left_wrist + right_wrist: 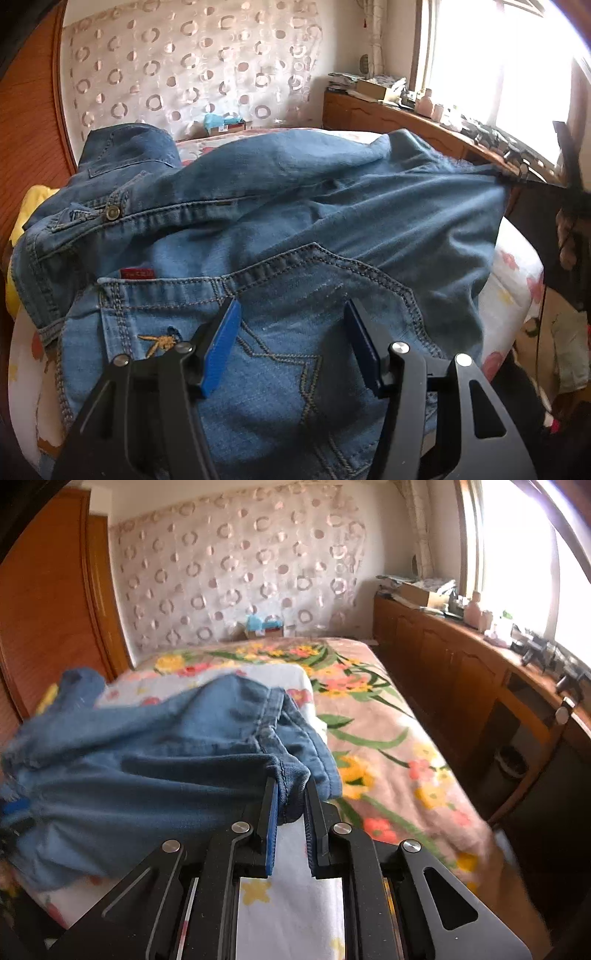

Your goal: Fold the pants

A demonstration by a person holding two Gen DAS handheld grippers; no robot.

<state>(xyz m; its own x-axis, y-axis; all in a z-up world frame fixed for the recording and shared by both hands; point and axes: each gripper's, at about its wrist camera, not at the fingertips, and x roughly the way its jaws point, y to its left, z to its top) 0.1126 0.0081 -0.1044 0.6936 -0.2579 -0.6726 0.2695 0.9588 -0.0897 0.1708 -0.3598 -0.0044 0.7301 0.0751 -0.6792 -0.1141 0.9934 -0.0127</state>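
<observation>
1. We find the blue denim pants with orange topstitching [280, 206] lying bunched on the white flower-printed sheet [291, 897] that covers the near part of the bed; the pink-brown floral bedspread [388, 716] extends beyond, toward 1 o'clock in the right wrist view.

2. Left gripper [291, 332]: released, jaws standing well apart, poised over the back pocket [266, 332] at 6 o'clock in its view. We cannot tell whether the blue pads touch the cloth; nothing is pinched between them.

3. Right gripper [290, 805]: clenched on a hemmed edge of the denim, a thick fold sitting between the pads at centre of its view. The left wrist view shows the cloth drawn taut toward 3 o'clock, consistent with this hold.

4. Handling, in our judgement: the denim is soft and limp but fairly heavy; it will sag and drag, not hold a shape. It is not slippery and not fragile.

5. Where to take hold, in our judgement: stitched seams, the waistband by the metal button [112, 212] at 9 o'clock, or the leg hem. These thick edges give the pads firm purchase; flat single-layer panels would pucker.

6. Risk noted: a one-sided pull may skew the legs.
</observation>
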